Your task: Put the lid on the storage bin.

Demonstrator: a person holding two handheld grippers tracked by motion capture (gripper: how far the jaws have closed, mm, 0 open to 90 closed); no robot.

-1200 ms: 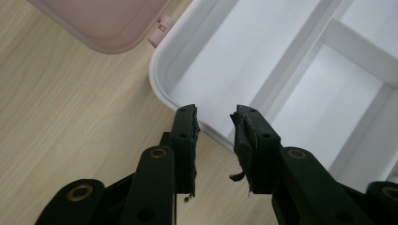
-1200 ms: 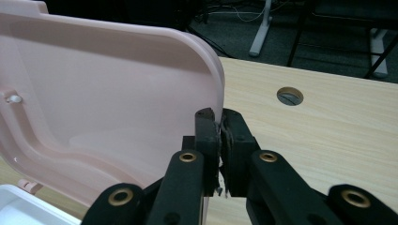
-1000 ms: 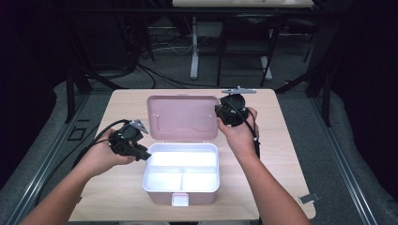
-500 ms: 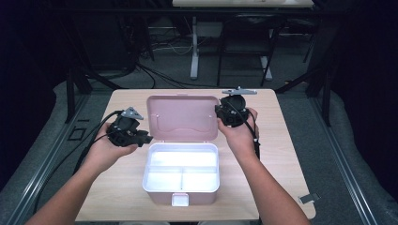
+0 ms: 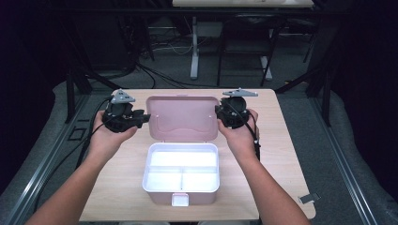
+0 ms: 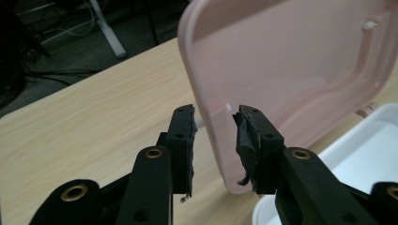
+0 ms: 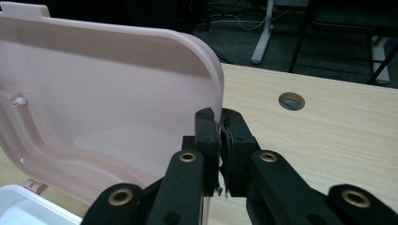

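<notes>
We are looking down on a white storage box (image 5: 180, 173) sitting open near the front of the wooden table (image 5: 281, 154), its pink lid (image 5: 183, 117) standing up behind the divided tray. Our right gripper (image 5: 220, 115) is at the lid's right edge, and in the right gripper view the two black jaws are clenched on that rim (image 7: 213, 93), one pad on each face of the plastic. Over on the other side, our left gripper (image 5: 143, 117) sits just at the lid's left edge. In the left gripper view its jaws have just been opening and stand apart, the lid's edge (image 6: 206, 112) running down between them; the left pad seems clear of the plastic, though the angle makes contact hard to judge. A round cable hole (image 7: 291, 101) shows in the tabletop beyond the right jaws.
</notes>
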